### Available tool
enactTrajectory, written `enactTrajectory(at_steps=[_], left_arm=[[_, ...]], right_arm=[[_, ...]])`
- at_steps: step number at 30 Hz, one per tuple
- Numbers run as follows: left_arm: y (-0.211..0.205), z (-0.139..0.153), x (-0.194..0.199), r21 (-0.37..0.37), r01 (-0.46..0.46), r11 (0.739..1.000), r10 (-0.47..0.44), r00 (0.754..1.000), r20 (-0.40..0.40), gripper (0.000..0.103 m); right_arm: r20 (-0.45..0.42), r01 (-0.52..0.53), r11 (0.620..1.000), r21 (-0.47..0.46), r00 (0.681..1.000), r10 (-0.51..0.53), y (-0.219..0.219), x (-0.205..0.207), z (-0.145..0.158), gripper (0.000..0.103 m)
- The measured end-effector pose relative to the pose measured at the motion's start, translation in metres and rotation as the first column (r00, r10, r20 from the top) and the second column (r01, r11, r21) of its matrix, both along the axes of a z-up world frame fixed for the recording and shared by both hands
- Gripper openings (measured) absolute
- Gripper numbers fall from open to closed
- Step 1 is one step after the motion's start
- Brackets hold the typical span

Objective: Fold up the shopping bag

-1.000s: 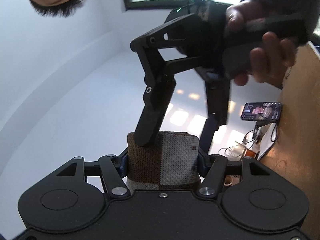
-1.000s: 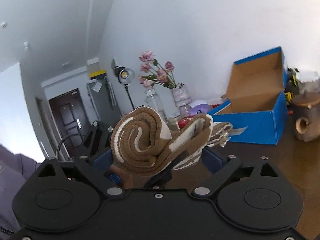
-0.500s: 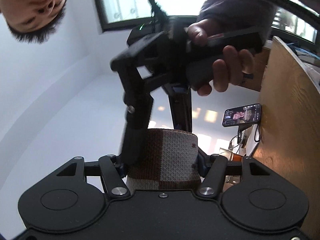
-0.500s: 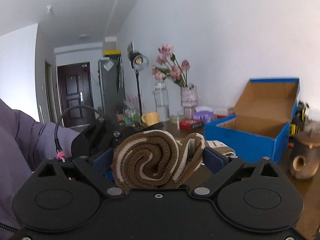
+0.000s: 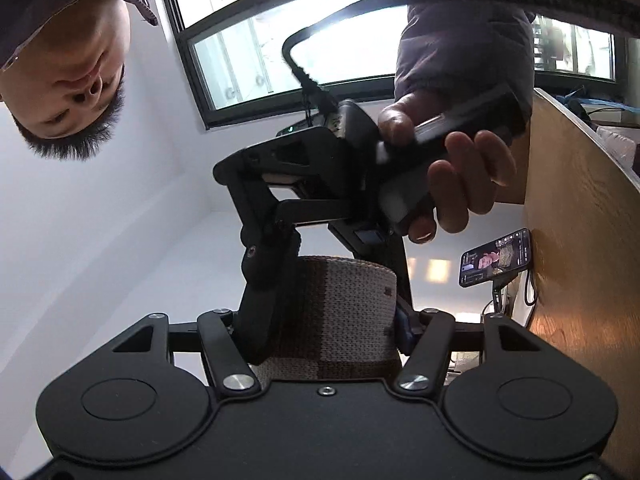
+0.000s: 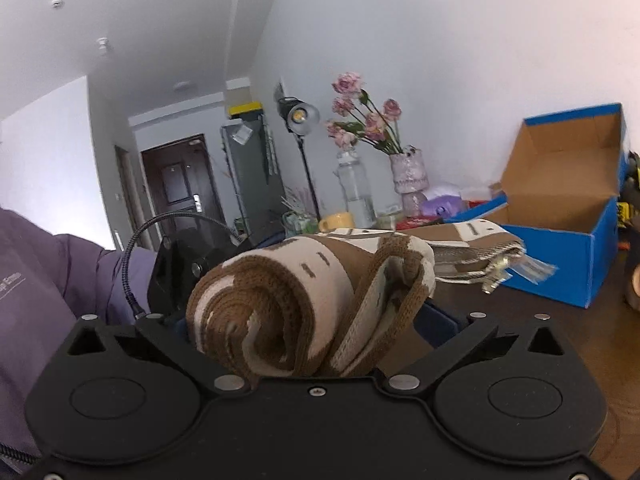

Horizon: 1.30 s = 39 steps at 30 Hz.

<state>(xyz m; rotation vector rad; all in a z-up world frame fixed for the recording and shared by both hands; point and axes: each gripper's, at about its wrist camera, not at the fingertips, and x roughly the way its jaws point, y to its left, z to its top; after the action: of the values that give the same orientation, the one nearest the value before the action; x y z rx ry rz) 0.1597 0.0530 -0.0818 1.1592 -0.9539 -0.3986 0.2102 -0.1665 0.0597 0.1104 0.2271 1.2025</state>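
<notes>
Left claw point(image 5: 320, 320): closed on the shopping bag point(image 5: 340, 316), a knitted brown-and-cream roll wedged between its two fingers. In the left wrist view the roll's curved side faces the camera, its long axis running across the claw from finger to finger.

Right claw point(image 6: 308, 320): also gripping the shopping bag point(image 6: 288, 304), seen here end-on. The spiral of rolled layers faces the right wrist camera, long axis pointing forward along the fingers and away from the lens. A looser folded flap lies against the spiral's right side. In the left wrist view one right-claw finger point(image 5: 260, 304) presses the roll's left flank; the other finger passes behind the roll's right edge.

Person's right hand point(image 5: 448, 176): wrapped round the right claw's handle, above the roll.

Beyond the roll, right wrist view: a second folded knit piece point(image 6: 476, 252) on the dark counter point(image 6: 560, 320); an open blue box point(image 6: 568, 236) to its right; a vase of pink flowers point(image 6: 408, 172) behind it.

Phone point(image 5: 496, 258): right of the roll, left wrist view.
</notes>
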Motion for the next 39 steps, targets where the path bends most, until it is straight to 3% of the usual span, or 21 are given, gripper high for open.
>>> enactTrajectory(at_steps=[2, 7, 14, 20, 25, 29, 33, 39], left_arm=[[-0.002, 0.000, 0.002, -0.001, 0.006, 1.000, -0.006, 1.000, -0.005, 0.061], [-0.014, -0.002, 0.007, -0.021, -0.049, 0.999, 0.048, 0.997, -0.057, 0.069], [-0.033, 0.012, 0.023, 0.005, -0.163, 0.987, 0.159, 0.956, -0.248, 0.082], [-0.040, 0.018, 0.036, 0.086, -0.179, 0.980, 0.197, 0.929, -0.313, 0.082], [-0.038, 0.025, 0.037, 0.135, -0.110, 0.985, 0.155, 0.907, -0.391, 0.082], [-0.040, 0.033, 0.038, 0.170, -0.067, 0.983, 0.140, 0.874, -0.466, 0.084], [-0.046, 0.046, 0.042, 0.211, -0.045, 0.976, 0.154, 0.832, -0.532, 0.083], [-0.054, 0.049, 0.043, 0.250, -0.052, 0.967, 0.185, 0.820, -0.542, 0.075]], right_arm=[[0.049, 0.027, 1.000, -0.011, 0.998, -0.027, 0.001, -0.007, 0.001, 0.089], [0.137, 0.119, 0.989, -0.087, 0.985, -0.106, 0.008, -0.020, 0.004, 0.076], [0.272, 0.184, 0.947, -0.264, 0.956, -0.110, 0.029, -0.040, 0.001, 0.060], [0.335, 0.186, 0.914, -0.359, 0.940, -0.060, 0.034, -0.054, 0.001, 0.057], [0.381, 0.193, 0.879, -0.435, 0.924, -0.014, 0.039, -0.065, 0.002, 0.057], [0.451, 0.195, 0.809, -0.554, 0.887, 0.096, 0.047, -0.077, 0.002, 0.057], [0.508, 0.214, 0.710, -0.671, 0.830, 0.230, 0.056, -0.090, 0.002, 0.057], [0.530, 0.254, 0.552, -0.794, 0.735, 0.424, 0.064, -0.108, -0.002, 0.057]])
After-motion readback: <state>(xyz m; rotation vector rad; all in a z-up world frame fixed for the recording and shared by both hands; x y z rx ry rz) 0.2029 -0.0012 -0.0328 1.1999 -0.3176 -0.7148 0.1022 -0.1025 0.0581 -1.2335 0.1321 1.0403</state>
